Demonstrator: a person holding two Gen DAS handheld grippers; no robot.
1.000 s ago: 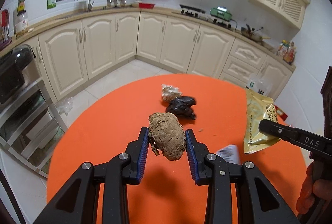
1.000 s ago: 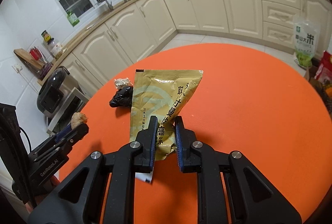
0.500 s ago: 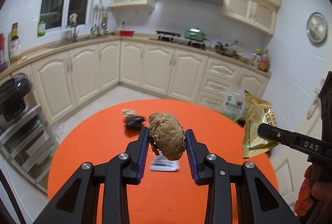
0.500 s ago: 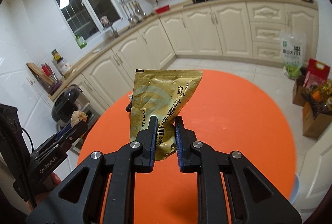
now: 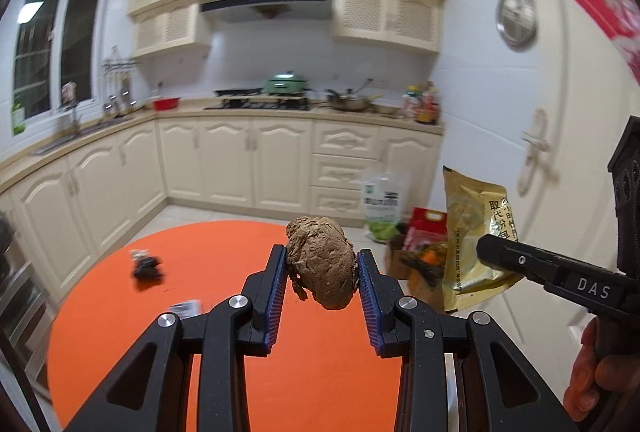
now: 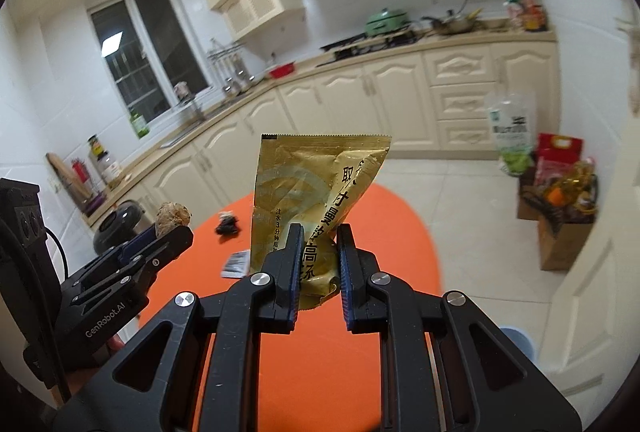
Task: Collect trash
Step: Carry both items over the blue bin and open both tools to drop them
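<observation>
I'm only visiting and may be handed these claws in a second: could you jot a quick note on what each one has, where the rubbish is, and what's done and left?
Left claw: shut on a brown crumpled lump, held up off the orange table.
Right claw: shut on a gold packet, also lifted.
On the table: a small black wad on the far side and a small printed wrapper nearer the claws.
Done: two pieces picked up.
Left: drop both in a bin (none clearly in view), then fetch the other two.
</observation>
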